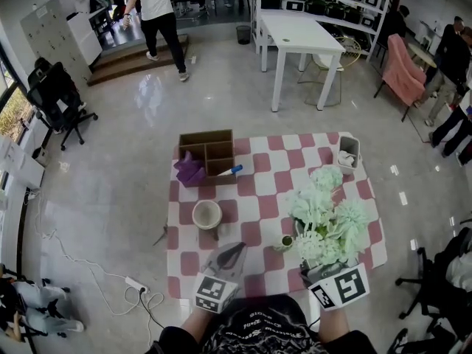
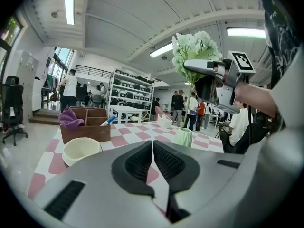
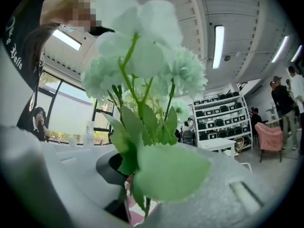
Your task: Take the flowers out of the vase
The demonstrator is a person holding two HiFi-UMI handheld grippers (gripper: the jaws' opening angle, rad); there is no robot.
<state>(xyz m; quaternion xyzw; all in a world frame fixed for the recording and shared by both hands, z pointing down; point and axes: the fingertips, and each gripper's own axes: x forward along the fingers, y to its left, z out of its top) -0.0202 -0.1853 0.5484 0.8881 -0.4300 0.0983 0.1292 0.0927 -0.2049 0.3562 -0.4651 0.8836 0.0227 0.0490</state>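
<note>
The pale green flowers form a bunch over the right side of the checkered table. My right gripper is shut on their stems below the heads. In the right gripper view the flowers and leaves fill the gap between the jaws of my right gripper. The left gripper view shows the flowers held high above the small green vase, with a thin stem running down toward it. I cannot tell if the stem ends are clear of the vase. My left gripper is shut and empty, left of the vase.
A wooden divided box with a purple cloth and a blue marker stands at the back left. A cream bowl sits in front of it. A white basket is at the back right corner. People walk beyond.
</note>
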